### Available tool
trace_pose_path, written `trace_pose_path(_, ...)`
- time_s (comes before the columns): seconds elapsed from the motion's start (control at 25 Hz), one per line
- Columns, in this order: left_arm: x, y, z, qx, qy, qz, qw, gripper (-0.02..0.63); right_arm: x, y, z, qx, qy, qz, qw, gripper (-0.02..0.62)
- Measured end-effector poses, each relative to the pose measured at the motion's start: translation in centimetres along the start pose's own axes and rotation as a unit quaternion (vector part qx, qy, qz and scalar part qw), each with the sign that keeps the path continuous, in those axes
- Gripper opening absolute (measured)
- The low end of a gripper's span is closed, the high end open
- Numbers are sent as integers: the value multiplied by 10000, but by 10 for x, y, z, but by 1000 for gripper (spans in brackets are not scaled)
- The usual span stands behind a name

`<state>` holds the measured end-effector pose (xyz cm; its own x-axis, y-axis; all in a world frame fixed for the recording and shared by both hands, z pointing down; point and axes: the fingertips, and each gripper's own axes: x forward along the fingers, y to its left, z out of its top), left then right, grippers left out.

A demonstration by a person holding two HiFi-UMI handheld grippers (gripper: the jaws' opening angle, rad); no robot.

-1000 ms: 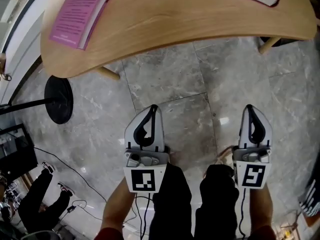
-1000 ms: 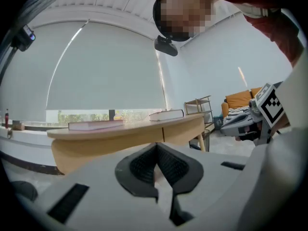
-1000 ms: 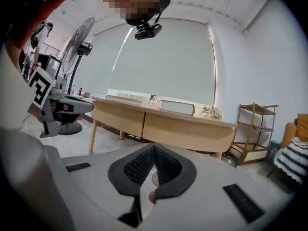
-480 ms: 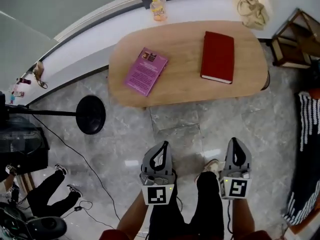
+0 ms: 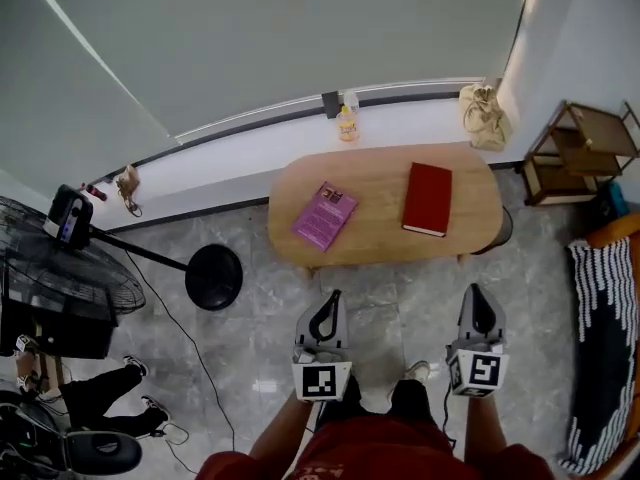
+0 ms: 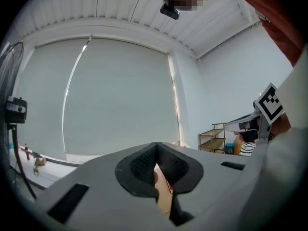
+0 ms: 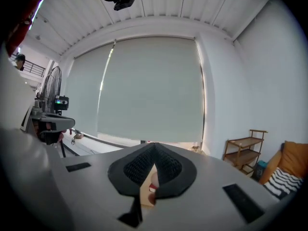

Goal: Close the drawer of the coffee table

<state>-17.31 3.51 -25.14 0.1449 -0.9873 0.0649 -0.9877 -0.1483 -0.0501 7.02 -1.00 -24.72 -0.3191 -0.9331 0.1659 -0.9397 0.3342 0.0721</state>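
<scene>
The oval wooden coffee table (image 5: 381, 182) stands well below and ahead of me in the head view, with a pink book (image 5: 325, 215) and a red book (image 5: 428, 198) on top. No drawer shows from above. My left gripper (image 5: 326, 302) and right gripper (image 5: 476, 296) are held side by side close to the body, far above the floor and short of the table. Both are shut with nothing held. In the left gripper view the jaws (image 6: 155, 150) meet at the tip and point at the blind. The right gripper (image 7: 154, 150) does the same, its jaws together.
A fan (image 5: 60, 268) with a round black base (image 5: 214, 276) stands at the left. A wooden shelf (image 5: 580, 153) and a striped cushion (image 5: 600, 348) are at the right. A bottle (image 5: 347, 123) and a bag (image 5: 484, 113) sit on the sill. A person (image 5: 90, 393) sits at the lower left.
The view and both grippers have risen a long way. The table, which filled the top of the picture, now looks small and far below. Both grippers stay shut.
</scene>
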Motion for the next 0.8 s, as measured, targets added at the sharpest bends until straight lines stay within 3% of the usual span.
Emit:
trace_pose_path(0.24,-13,14,85,103,-527,191,9984,7,-28,-17,87,-229,-454,-42,9987,-3)
trace_pose_path(0.44,-32,15,148,675,-1333,277,9884,7,-49,-11,142,-430,-974,114,9943,-3)
trace_pose_path(0.6,-43,14,164,739,-1608,300,9838,8,-57,-10,162,-521,-1350,110,9894,-3)
trace_pose_path(0.8,-46,15,164,638,-1612,390,9841,6,-58,-11,172,-491,-1552,152,9865,-3)
